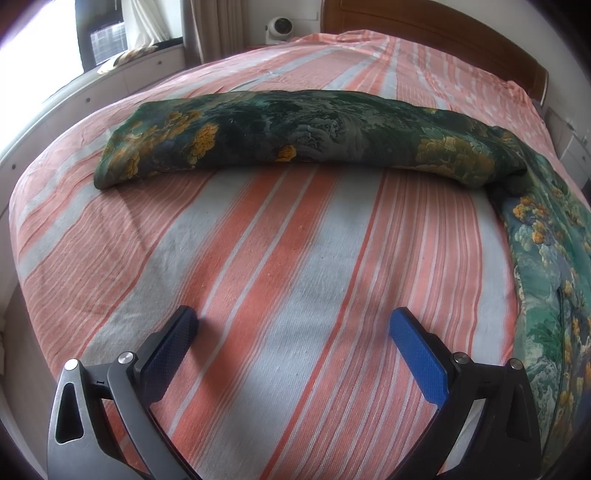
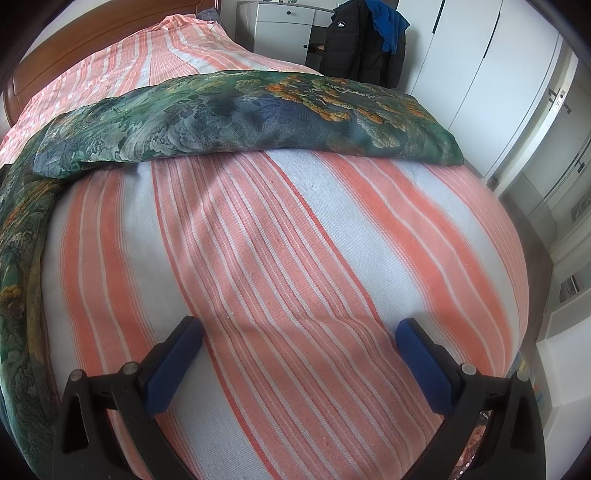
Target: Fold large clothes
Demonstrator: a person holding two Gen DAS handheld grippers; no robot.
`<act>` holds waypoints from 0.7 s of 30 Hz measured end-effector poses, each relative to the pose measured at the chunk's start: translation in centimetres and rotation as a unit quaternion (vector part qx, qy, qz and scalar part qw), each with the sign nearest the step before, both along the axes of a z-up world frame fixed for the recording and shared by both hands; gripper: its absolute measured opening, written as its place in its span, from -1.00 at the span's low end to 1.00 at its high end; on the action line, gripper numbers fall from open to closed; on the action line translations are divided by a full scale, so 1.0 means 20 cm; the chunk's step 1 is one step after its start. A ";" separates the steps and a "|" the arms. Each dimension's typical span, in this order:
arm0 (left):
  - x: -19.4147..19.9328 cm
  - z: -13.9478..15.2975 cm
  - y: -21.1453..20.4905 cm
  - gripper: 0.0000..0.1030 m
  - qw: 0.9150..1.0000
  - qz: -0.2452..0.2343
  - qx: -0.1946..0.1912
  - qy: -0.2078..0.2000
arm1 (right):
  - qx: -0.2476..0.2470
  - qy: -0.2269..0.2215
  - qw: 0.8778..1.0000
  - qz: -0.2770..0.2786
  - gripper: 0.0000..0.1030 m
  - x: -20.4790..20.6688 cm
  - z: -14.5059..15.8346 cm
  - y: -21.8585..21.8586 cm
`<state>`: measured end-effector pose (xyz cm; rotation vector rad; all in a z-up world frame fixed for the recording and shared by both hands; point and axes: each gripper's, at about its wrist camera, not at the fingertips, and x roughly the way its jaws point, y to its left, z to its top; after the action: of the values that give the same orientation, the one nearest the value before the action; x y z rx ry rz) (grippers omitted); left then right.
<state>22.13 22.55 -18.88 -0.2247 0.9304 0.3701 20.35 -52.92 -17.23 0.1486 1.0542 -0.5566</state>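
Left hand-held gripper (image 1: 293, 325): jaws spread wide, nothing between them, blue pads (image 1: 415, 349) hovering over bare striped bedsheet (image 1: 280, 258). Right hand-held gripper (image 2: 299, 334): same, jaws wide apart and empty, above the sheet.

Task item is a large green floral garment (image 1: 295, 129) with yellow-orange print, lying on the bed. In the left wrist view it sits at 12 o'clock from the gripper as a long folded band running across the bed from 10 to 2 o'clock, well apart from the fingers. One end bends and trails down the frame's right edge toward 4 o'clock, close beside the right finger but not touching.

Right wrist view: the garment (image 2: 236, 114) again spans the bed at 12 o'clock, folded edge facing the gripper, with the loose part running down the left edge from 9 to 7 o'clock.

Background: wooden headboard (image 1: 443, 33) at the far end, small white fan (image 1: 279, 26) at 12 o'clock in the left view. Dark jacket (image 2: 364, 48) hanging by white wardrobe doors (image 2: 491, 74) at 1 o'clock in the right view.
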 end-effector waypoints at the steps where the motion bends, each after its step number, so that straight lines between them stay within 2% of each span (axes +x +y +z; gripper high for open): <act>1: 0.00 0.00 0.00 0.99 1.000 0.000 0.000 0.000 | 0.000 0.000 1.000 0.000 1.00 0.00 0.00 0.00; 21: 0.00 0.00 0.00 0.99 1.000 -0.004 0.002 0.006 | -0.001 -0.001 1.000 0.000 1.00 0.00 0.00 0.00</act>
<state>22.18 22.58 -18.91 -0.2142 0.9423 0.3658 20.41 -52.89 -17.30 0.1475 1.0528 -0.5571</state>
